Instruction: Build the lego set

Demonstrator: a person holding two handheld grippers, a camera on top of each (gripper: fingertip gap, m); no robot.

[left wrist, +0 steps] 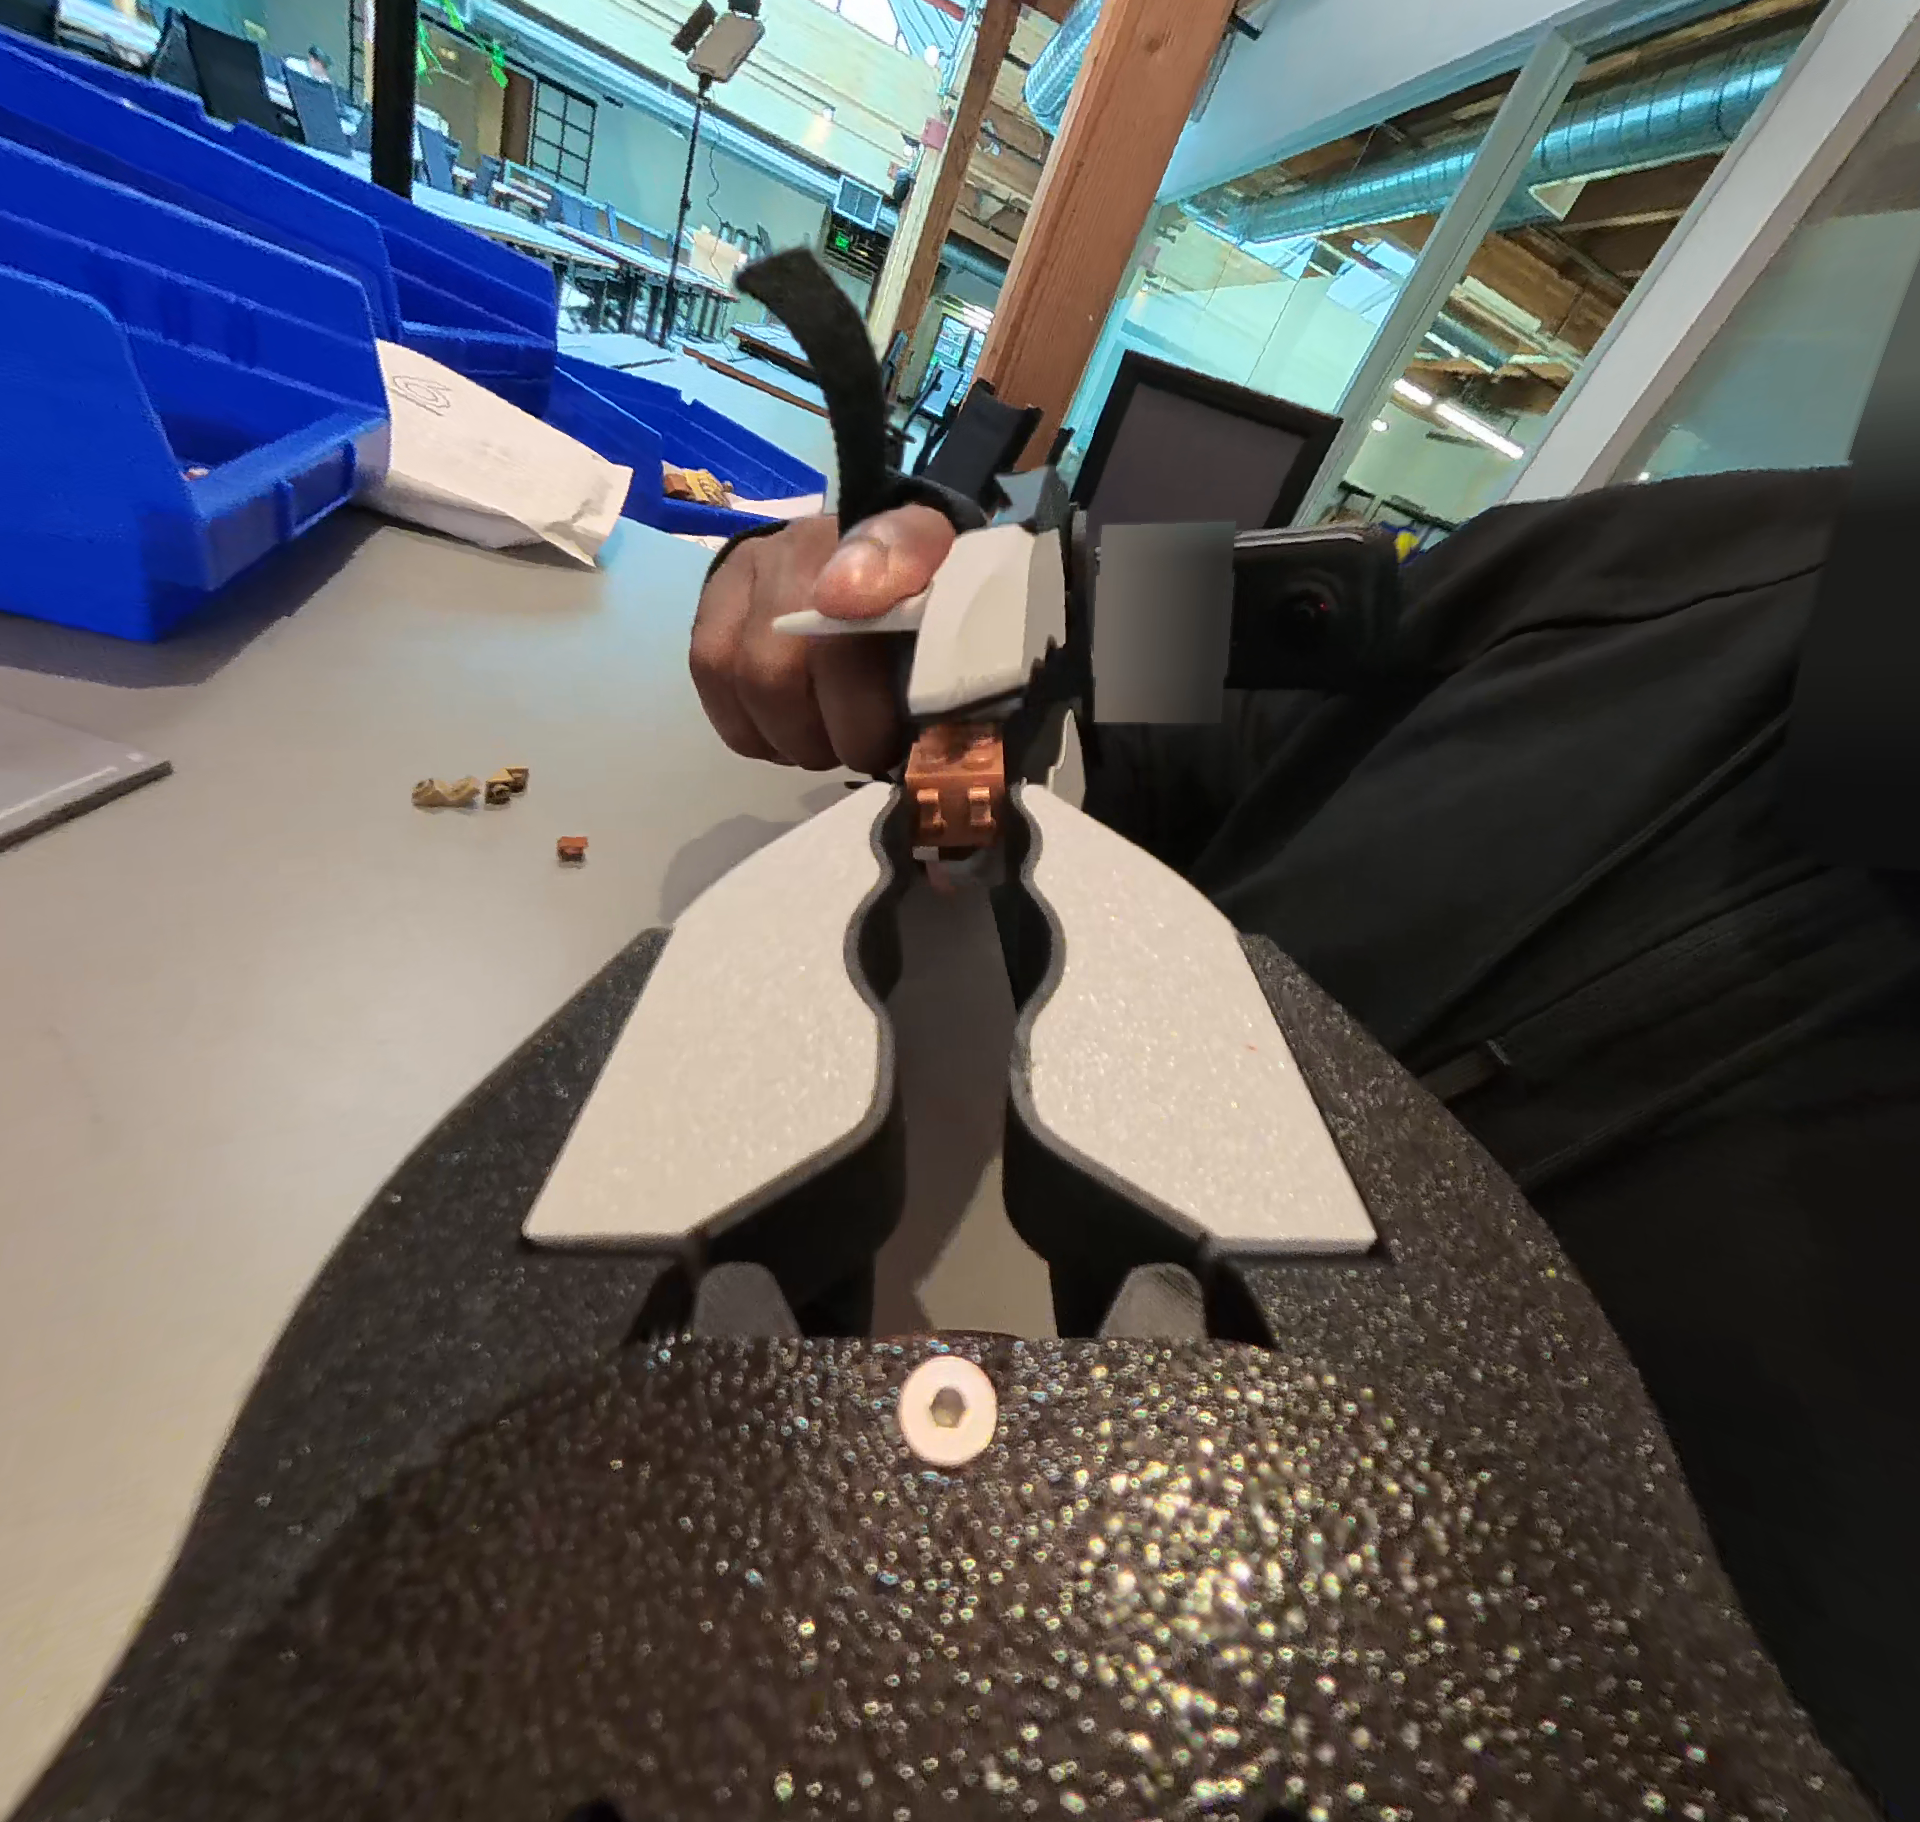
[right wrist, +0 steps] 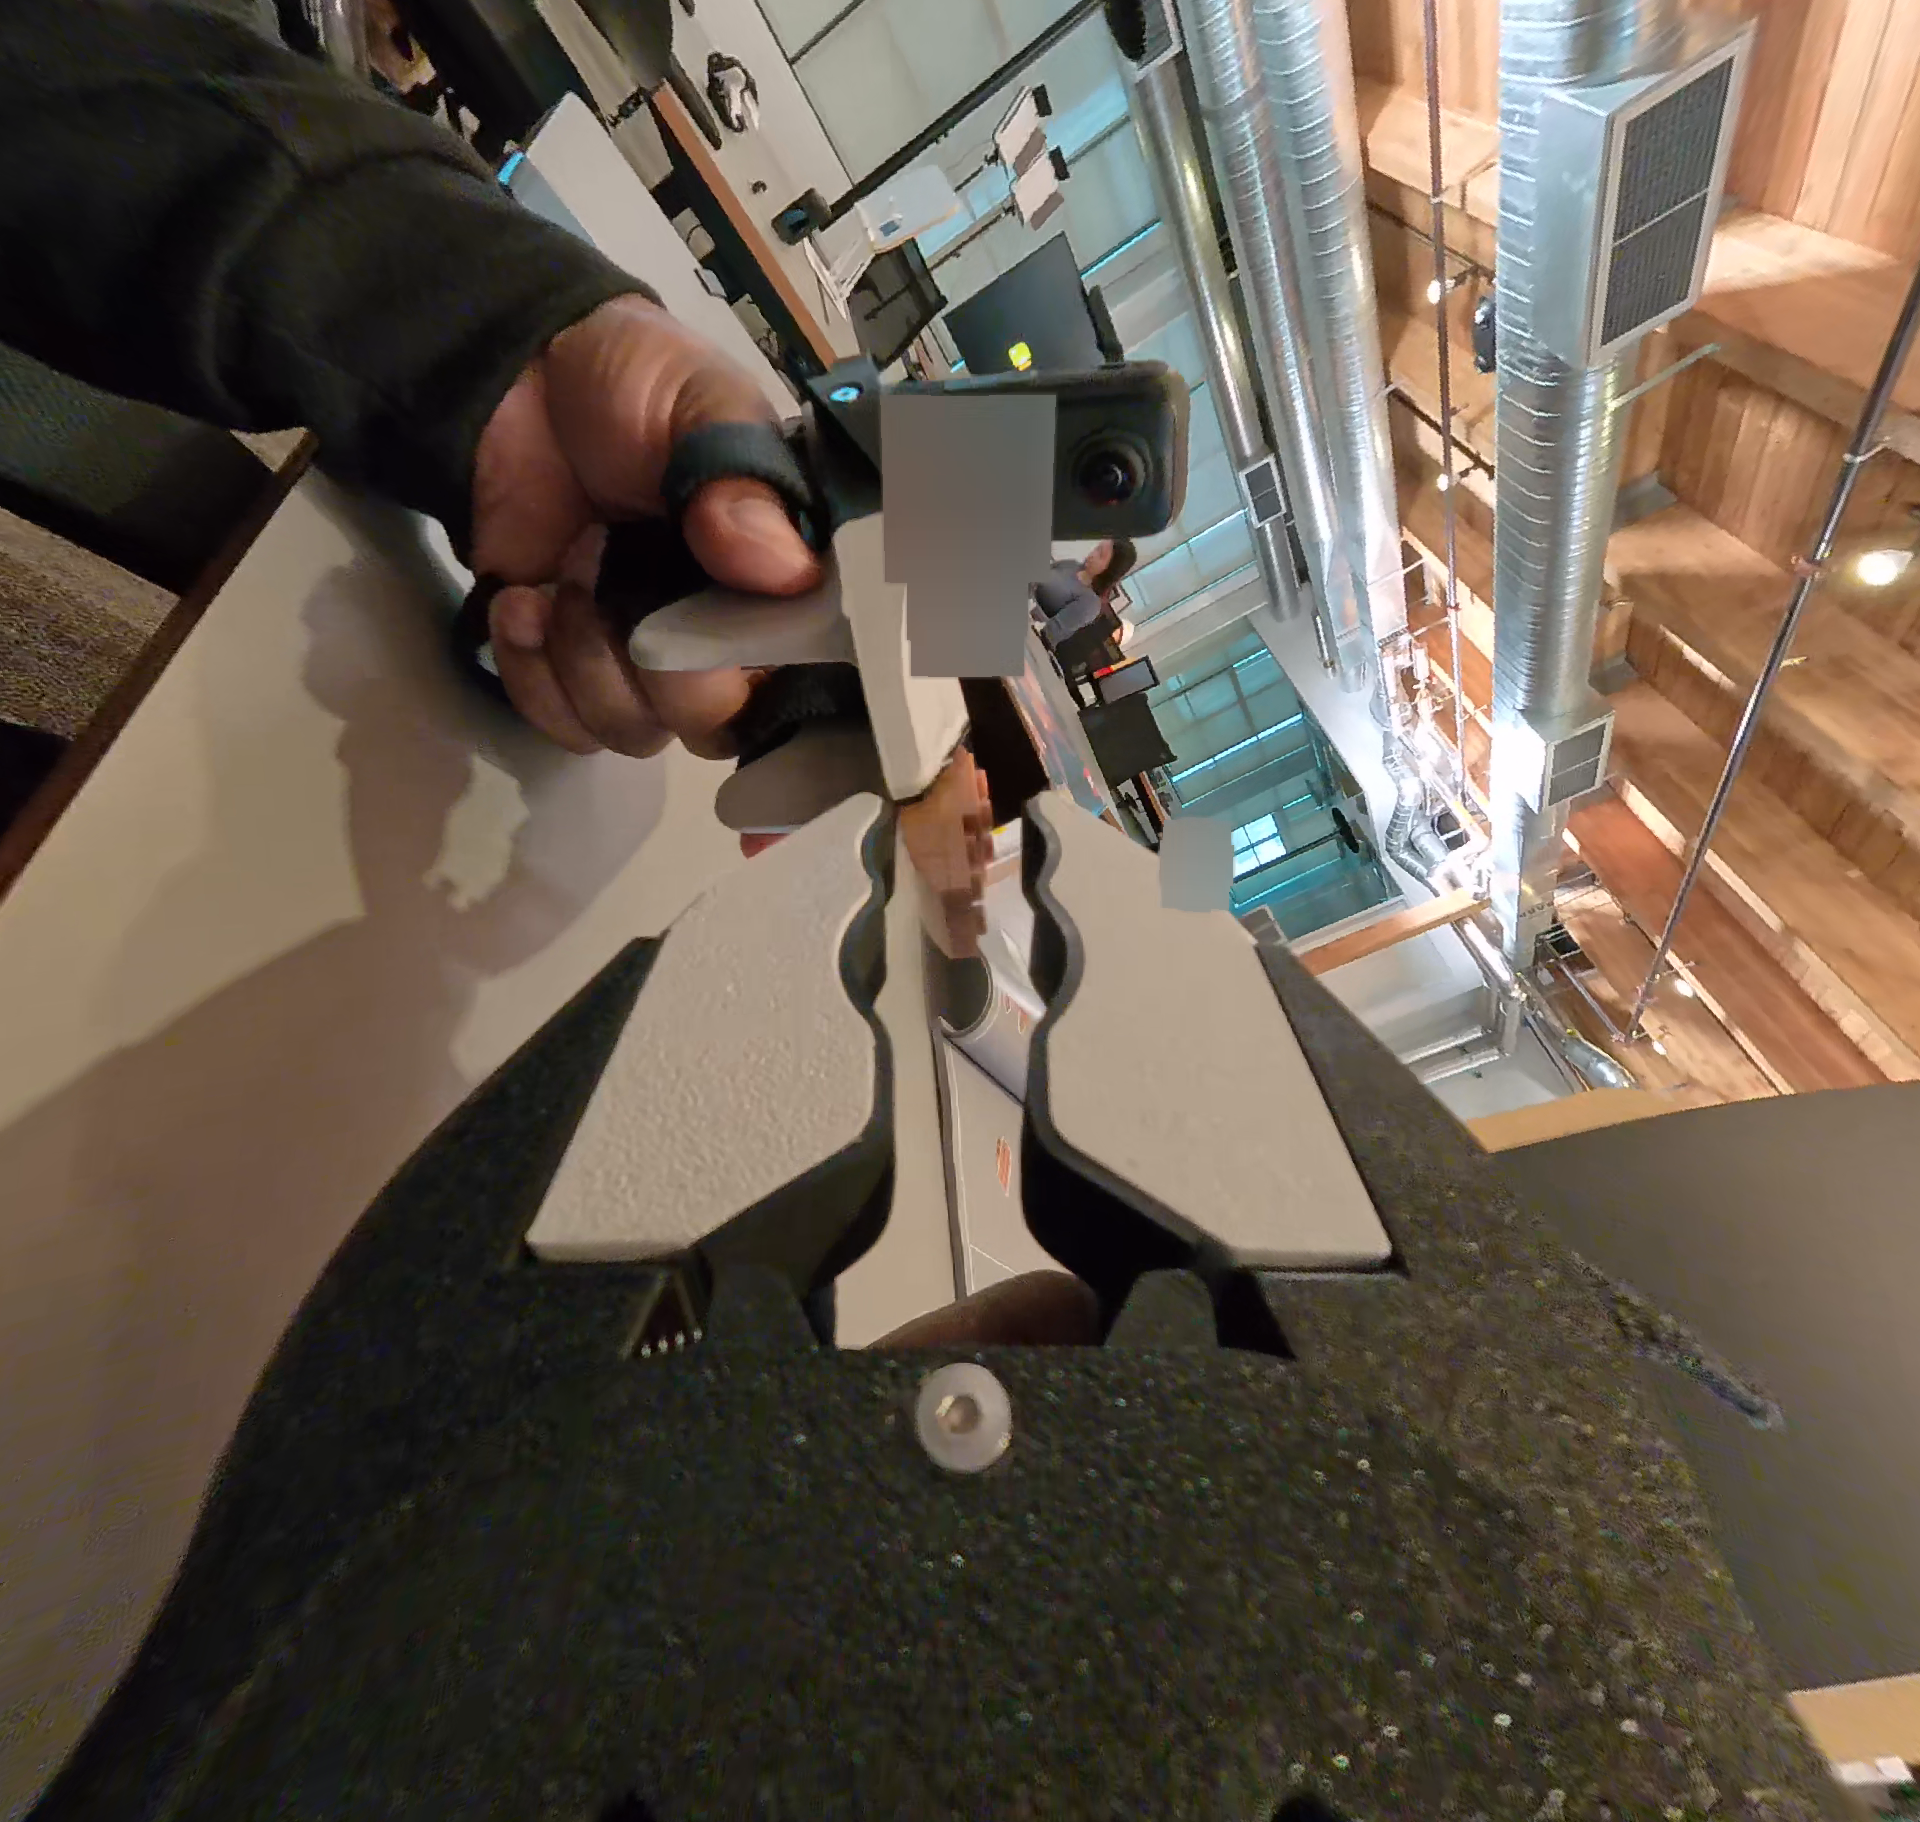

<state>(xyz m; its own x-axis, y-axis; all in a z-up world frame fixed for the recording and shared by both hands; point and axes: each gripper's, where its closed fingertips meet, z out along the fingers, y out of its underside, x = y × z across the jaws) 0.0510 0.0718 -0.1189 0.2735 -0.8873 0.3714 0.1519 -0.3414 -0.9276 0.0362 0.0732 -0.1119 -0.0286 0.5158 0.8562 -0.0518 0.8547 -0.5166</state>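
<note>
Left tool [left wrist: 954, 822] is clamped on a small orange-brown block [left wrist: 951, 801] held above the worktop [left wrist: 312, 941]. The right tool [right wrist: 961, 858] meets it from twelve o'clock, jaws apart about the block's far end without visibly pressing. Loose pieces [left wrist: 468, 788] lie at nine o'clock.

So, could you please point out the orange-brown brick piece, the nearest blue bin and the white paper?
orange-brown brick piece [left wrist: 952, 804]: left wrist view, its front face.
blue bin [left wrist: 156, 484]: left wrist view, its front wall.
white paper [left wrist: 488, 463]: left wrist view, its middle.

The left gripper [left wrist: 954, 816] and right gripper [right wrist: 956, 837] meet tip to tip above the table — each narrowly parted, both gripped by a dark-sleeved hand [right wrist: 613, 567], thumb on top.
</note>
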